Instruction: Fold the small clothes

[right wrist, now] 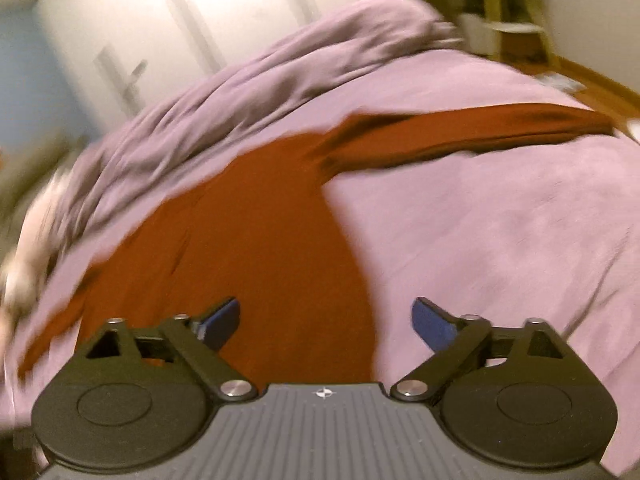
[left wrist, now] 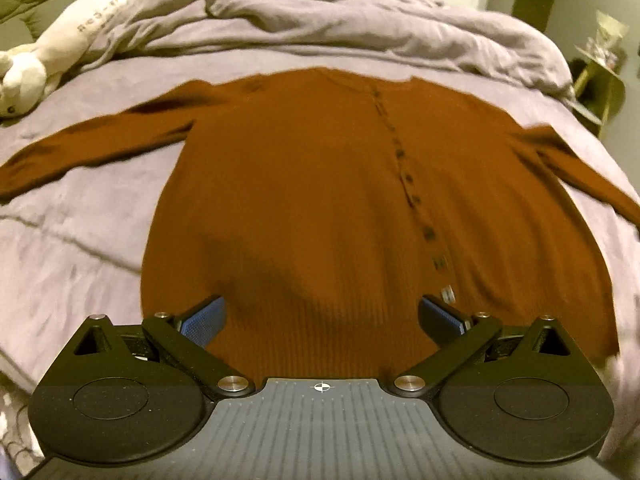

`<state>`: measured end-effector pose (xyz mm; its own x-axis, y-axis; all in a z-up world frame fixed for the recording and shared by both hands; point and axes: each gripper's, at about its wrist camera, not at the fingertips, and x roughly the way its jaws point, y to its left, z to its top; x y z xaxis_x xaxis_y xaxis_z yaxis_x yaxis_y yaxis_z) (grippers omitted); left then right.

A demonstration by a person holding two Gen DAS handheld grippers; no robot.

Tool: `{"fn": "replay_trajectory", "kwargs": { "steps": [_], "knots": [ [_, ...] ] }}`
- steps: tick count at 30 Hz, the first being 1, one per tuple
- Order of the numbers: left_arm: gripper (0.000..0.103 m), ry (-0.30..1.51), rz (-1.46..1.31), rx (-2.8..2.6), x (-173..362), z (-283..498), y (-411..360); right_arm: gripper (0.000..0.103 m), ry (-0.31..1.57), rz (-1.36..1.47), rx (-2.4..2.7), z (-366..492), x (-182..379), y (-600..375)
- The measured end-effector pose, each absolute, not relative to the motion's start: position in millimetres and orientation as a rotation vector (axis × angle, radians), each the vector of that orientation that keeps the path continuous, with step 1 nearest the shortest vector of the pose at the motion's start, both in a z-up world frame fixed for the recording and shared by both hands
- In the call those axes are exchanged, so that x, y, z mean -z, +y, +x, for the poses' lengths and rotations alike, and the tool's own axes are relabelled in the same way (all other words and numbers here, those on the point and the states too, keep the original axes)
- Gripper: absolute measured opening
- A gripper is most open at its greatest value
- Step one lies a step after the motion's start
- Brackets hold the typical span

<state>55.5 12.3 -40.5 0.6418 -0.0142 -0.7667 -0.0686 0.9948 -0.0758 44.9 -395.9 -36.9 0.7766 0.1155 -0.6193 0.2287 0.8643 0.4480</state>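
We find both the left gripper (left wrist: 320, 312) and right gripper (right wrist: 326, 320) open, empty above the flat cardigan (left wrist: 320, 184); a one-sided pinch risks bunching.

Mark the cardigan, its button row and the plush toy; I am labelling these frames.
cardigan (left wrist: 300, 200), left wrist view, middle of the front panel.
button row (left wrist: 404, 168), left wrist view, midway down the placket.
plush toy (left wrist: 68, 36), left wrist view, its body.

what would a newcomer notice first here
A rust-brown cardigan lies flat across the middle of the purple bed, sleeves spread, buttons running down its front. A rumpled duvet is heaped behind it, with a white plush toy at far left. Both grippers hang open over the hem.
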Motion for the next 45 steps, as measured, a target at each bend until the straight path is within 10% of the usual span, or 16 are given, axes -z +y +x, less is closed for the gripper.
{"fn": "replay_trajectory", "kwargs": {
  "steps": [6,16,21,33,37,45],
  "knots": [
    [0.103,0.864,-0.12,-0.063,53,103,7,0.049,0.596,0.83,0.322,95,67,-524],
    [0.103,0.871,-0.03,-0.061,80,136,-4,0.045,0.455,1.082,0.477,124,122,-598],
    [0.103,0.871,-0.042,-0.049,79,138,4,0.007,0.455,1.038,0.525,140,124,-607],
    [0.103,0.731,-0.138,0.093,27,154,12,0.009,0.398,0.152,-0.032,210,-4,-386],
    [0.103,0.706,-0.237,0.218,13,175,6,0.04,0.431,0.057,-0.181,204,9,-329],
    [0.103,0.777,-0.33,0.384,36,258,-36,0.042,0.62,0.052,-0.017,191,74,-347]
  ]
}}
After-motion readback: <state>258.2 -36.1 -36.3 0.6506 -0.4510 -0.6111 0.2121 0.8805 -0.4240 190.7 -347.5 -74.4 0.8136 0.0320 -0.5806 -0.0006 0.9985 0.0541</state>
